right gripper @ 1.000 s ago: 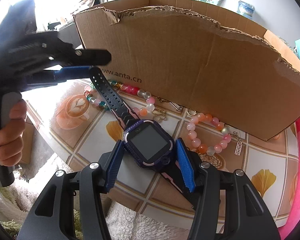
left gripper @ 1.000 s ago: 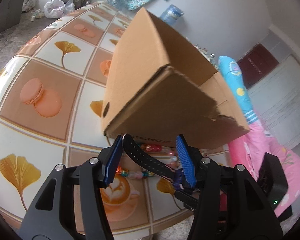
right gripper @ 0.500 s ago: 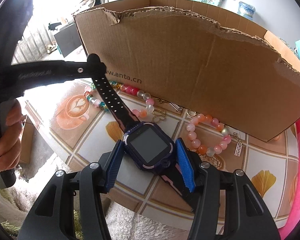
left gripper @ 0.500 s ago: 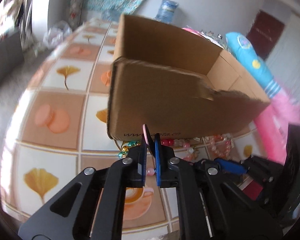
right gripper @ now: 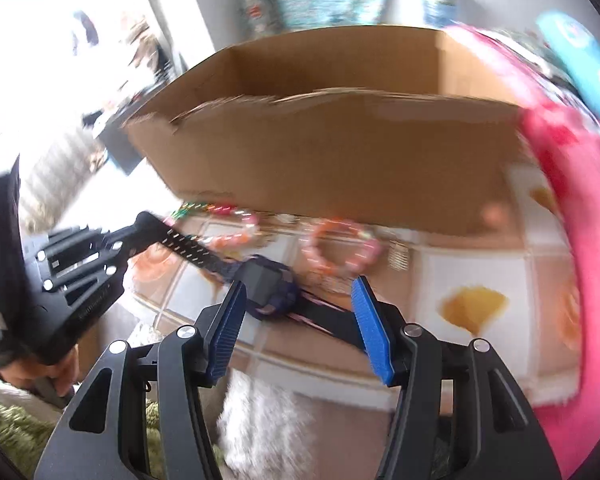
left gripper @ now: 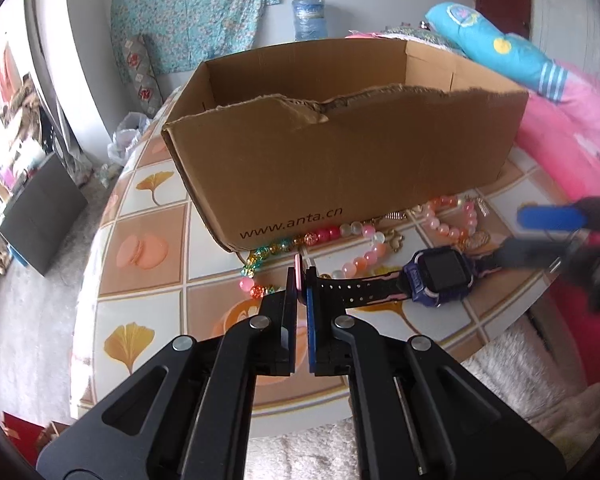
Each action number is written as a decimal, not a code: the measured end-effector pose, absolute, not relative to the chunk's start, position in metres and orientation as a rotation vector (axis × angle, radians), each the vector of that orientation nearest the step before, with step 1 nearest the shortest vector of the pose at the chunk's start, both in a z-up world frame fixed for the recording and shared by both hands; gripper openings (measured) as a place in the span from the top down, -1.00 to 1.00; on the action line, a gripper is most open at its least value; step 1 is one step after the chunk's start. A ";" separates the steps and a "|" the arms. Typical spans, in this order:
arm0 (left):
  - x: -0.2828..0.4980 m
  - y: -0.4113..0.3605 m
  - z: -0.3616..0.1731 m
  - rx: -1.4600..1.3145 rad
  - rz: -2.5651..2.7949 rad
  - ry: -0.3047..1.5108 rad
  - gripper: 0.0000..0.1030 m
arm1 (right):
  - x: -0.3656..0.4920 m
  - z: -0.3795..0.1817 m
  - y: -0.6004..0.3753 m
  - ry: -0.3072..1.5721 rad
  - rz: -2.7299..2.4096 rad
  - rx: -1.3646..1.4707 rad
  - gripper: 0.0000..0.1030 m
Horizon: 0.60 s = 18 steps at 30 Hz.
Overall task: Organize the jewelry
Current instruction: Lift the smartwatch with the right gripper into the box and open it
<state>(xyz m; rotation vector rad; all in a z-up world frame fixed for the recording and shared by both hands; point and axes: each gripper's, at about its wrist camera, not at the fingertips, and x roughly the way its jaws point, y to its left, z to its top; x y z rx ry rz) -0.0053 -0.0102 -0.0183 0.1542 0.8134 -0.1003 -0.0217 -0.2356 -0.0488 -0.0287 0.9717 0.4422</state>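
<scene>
A purple smartwatch (left gripper: pixel 440 276) with a black and pink strap hangs just above the tiled table. My left gripper (left gripper: pixel 302 280) is shut on the end of its strap. The watch also shows in the blurred right wrist view (right gripper: pixel 270 286), with the left gripper (right gripper: pixel 136 232) at the strap end. My right gripper (right gripper: pixel 298 312) is open, its blue pads either side of the watch's near strap and not touching it. Bead bracelets (left gripper: pixel 360 236) lie on the table against an open cardboard box (left gripper: pixel 340 160).
The box (right gripper: pixel 340 152) stands on the table (left gripper: pixel 140 288) behind the jewelry. Pink and blue bedding (left gripper: pixel 560 120) lies to the right. A white fluffy rug (left gripper: pixel 500 360) is below the table's near edge. A dark cabinet (left gripper: pixel 40 208) stands on the floor at left.
My left gripper closed on the watch strap's end and has swung round to face the box. My right gripper has let go of the watch body, opened and pulled back.
</scene>
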 end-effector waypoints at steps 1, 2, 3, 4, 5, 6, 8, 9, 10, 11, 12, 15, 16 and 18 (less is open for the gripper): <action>-0.005 -0.010 -0.019 0.152 -0.103 0.818 0.93 | -0.020 -0.051 -0.244 0.990 0.414 -0.006 -0.05; -0.005 -0.009 -0.020 0.146 -0.102 0.823 0.93 | -0.019 -0.055 -0.251 1.013 0.384 0.015 -0.05; -0.005 -0.009 -0.021 0.143 -0.099 0.830 0.93 | -0.016 -0.059 -0.255 1.032 0.367 0.030 -0.05; -0.005 -0.012 -0.022 0.140 -0.099 0.833 0.93 | -0.013 -0.064 -0.259 1.055 0.342 0.054 -0.05; -0.004 -0.012 -0.024 0.137 -0.098 0.838 0.93 | -0.011 -0.068 -0.259 1.067 0.325 0.069 -0.05; -0.004 -0.012 -0.025 0.136 -0.095 0.842 0.93 | -0.008 -0.073 -0.263 1.078 0.311 0.096 -0.04; -0.005 -0.011 -0.028 0.135 -0.091 0.847 0.93 | -0.003 -0.080 -0.268 1.078 0.298 0.155 0.02; -0.004 -0.011 -0.029 0.135 -0.088 0.850 0.93 | -0.001 -0.081 -0.269 1.078 0.297 0.165 0.03; -0.003 -0.011 -0.031 0.135 -0.085 0.854 0.93 | 0.003 -0.081 -0.269 1.080 0.296 0.178 0.04; -0.003 -0.012 -0.032 0.135 -0.083 0.856 0.93 | 0.004 -0.081 -0.269 1.081 0.296 0.184 0.04; -0.003 -0.011 -0.033 0.132 -0.082 0.859 0.93 | 0.005 -0.080 -0.268 1.082 0.299 0.191 0.04; -0.001 -0.009 -0.034 0.123 -0.081 0.863 0.93 | 0.008 -0.082 -0.269 1.096 0.319 0.217 0.17; 0.000 -0.009 -0.034 0.121 -0.081 0.864 0.93 | 0.009 -0.085 -0.271 1.105 0.333 0.255 0.19; 0.000 -0.008 -0.035 0.113 -0.079 0.869 0.93 | 0.009 -0.087 -0.275 1.116 0.341 0.304 0.28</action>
